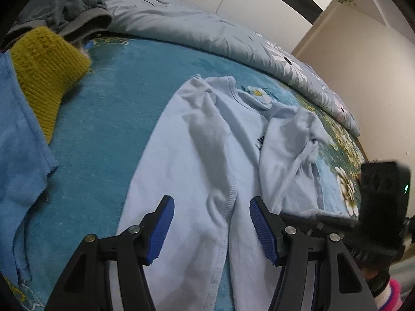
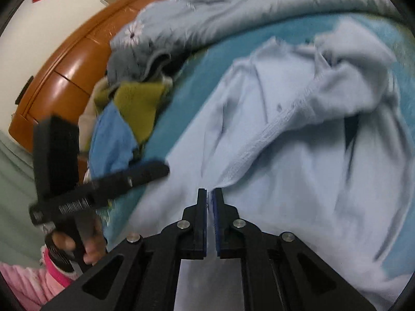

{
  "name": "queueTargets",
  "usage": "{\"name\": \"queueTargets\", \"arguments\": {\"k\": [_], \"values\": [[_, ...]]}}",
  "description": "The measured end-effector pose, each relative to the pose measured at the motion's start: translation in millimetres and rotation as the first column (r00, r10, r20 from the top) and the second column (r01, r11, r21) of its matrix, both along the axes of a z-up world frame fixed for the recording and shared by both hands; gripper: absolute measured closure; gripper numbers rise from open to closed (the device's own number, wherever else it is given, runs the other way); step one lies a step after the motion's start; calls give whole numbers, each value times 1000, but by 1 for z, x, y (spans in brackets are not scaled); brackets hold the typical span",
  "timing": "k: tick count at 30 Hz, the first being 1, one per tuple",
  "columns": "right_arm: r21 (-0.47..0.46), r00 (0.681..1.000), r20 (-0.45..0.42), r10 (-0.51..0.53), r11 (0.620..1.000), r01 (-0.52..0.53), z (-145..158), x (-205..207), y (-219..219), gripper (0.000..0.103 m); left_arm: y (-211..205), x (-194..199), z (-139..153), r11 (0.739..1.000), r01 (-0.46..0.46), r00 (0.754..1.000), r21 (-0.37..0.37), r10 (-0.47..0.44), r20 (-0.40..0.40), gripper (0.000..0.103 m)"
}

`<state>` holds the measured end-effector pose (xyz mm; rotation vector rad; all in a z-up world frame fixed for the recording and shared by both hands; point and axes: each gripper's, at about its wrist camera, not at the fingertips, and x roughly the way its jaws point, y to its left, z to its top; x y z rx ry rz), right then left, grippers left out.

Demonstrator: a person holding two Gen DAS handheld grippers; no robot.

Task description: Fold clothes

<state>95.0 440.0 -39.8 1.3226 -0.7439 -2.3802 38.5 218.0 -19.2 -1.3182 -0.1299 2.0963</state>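
Two claws: right claw [image 2: 210,194] pinches soft pale-blue shirt [image 2: 285,181]; left claw [image 1: 211,207] wide.

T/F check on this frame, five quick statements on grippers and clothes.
1. The right gripper is shut on the pale blue shirt. True.
2. The left gripper is clamped on the shirt. False: its jaws stand open above the cloth.
3. A yellow knit lies beside the blue garment. True.
4. The shirt is folded into a neat square. False: it lies spread out and rumpled.
5. The bed sheet is red. False: it is teal.
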Motion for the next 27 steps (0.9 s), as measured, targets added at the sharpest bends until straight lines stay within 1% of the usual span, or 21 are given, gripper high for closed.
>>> {"name": "queueTargets", "arguments": {"k": [2,4,5,6,7,8,9,10,11,13,16,18,19,20,21,22,23,25,27], "values": [[12,1000,19,-10,1000,10,-3,8,1,95,7,3,1,1000,29,1000,7,-29,-2,38],[21,1000,-10,-14,1000,14,5,24,8,92,14,6,1,999,53,999,10,-53,-9,38],[17,999,-39,-30,999,30,14,33,16,89,17,6,1,998,62,998,9,-61,-13,38],[16,997,-66,-46,999,47,22,42,23,82,19,6,1,998,66,998,8,-66,-15,38],[26,994,-90,-70,997,72,30,49,32,75,21,7,0,998,67,998,7,-67,-15,38],[48,989,-107,-105,993,111,37,54,43,72,21,7,-1,998,65,998,4,-65,-12,38],[84,979,-109,-169,980,179,40,58,59,69,21,6,-2,998,61,998,1,-61,-8,38],[117,966,-109,-232,962,245,43,61,75,69,21,5,-3,998,56,998,-3,-56,-5,38],[133,953,-82,-293,944,302,39,61,91,69,19,4,-4,999,51,999,-5,-51,-3,38],[166,913,-29,-407,899,406,29,61,121,69,14,2,-6,999,43,999,-9,-43,0,38],[188,890,49,-454,879,438,7,52,139,69,6,-4,-7,1000,19,1000,-12,-19,6,38],[181,886,76,-458,880,439,-4,44,141,69,0,-6,-8,1000,4,1000,-14,-4,8,38],[168,885,75,-459,881,443,-6,42,140,67,-5,-8,-8,1000,-7,1000,-18,7,7,38],[149,885,69,-459,882,446,-6,41,140,67,-9,-9,-8,1000,-18,1000,-22,18,6,38],[114,892,63,-448,891,440,-6,40,138,72,-12,-10,-8,999,-27,1000,-25,27,5,38],[80,898,56,-437,898,432,-5,38,137,92,-15,-12,-8,999,-36,999,-28,36,5,38],[58,904,52,-424,905,421,-6,37,134,101,-19,-13,-8,999,-44,999,-29,44,5,38],[88,908,44,-416,907,411,-2,38,131,101,-24,-16,-8,998,-59,998,-28,59,6,38],[125,908,24,-418,903,412,8,45,137,101,-27,-17,-8,997,-67,998,-28,68,6,38]]}}
